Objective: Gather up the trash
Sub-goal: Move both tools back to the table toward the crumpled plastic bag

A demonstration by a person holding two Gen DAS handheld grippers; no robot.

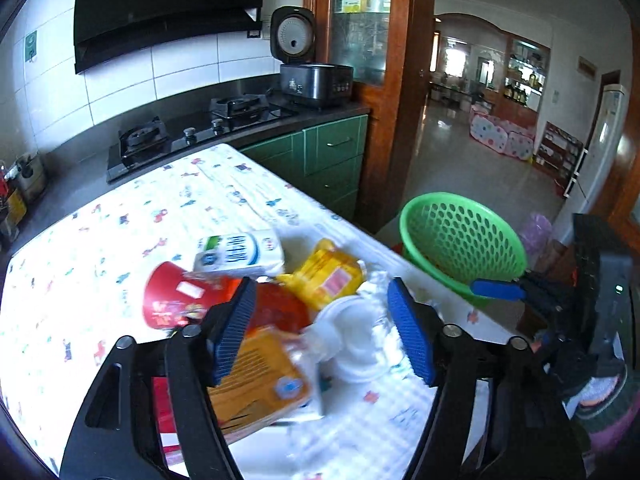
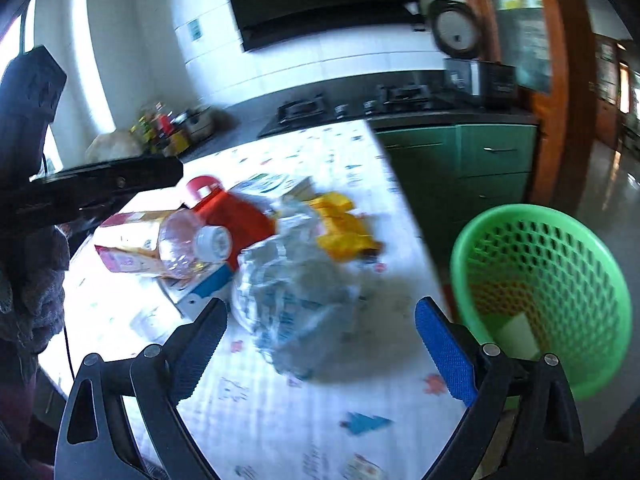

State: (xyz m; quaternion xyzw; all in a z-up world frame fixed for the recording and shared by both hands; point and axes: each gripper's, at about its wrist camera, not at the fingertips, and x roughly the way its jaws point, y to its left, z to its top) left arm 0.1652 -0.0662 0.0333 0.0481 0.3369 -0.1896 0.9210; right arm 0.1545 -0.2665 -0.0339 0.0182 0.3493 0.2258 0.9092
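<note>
Roughly: two hand-held grippers, left (image 1: pixel 322 322) and right (image 2: pixel 320 344), both released, one green basket (image 2: pixel 540 240).

Both wrist cameras look steeply down, close over the table (image 1: pixel 100 248), sharing the trash pile (image 1: pixel 280 300).

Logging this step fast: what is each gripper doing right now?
Left gripper: jaws open, holding nothing, above the trash pile.
Right gripper: jaws open, holding nothing, near the crumpled plastic bag.

Left hand-held gripper (image 1: pixel 322 328) gaping, empty; right hand-held gripper (image 2: pixel 322 350) likewise.
</note>
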